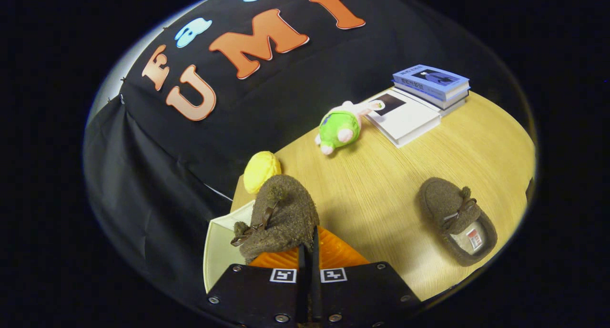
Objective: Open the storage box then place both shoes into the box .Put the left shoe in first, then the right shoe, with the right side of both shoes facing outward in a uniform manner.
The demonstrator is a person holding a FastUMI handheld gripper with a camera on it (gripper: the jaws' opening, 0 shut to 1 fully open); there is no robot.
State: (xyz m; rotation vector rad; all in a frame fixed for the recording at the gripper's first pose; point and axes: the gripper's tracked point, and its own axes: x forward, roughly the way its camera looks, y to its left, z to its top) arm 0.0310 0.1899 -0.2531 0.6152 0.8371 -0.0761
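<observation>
Held in the tongs (309,251): a brown fuzzy shoe (279,213), fingers pressed close together on its rear edge, toe pointing away from the tongs, long axis running straight ahead, bow and pompom on top. Hanging over the storage box (220,244), a pale box with an orange part visible just under the shoe. Right of the held shoe, well apart, second brown shoe (456,220) flat on the bench (381,189), opening turned near, with a small red-and-white label inside, too small to read. Beyond the held shoe, a yellow ball (261,170); farther, a green plush toy (339,128) and stacked books (419,104), cover writing not legible.
</observation>
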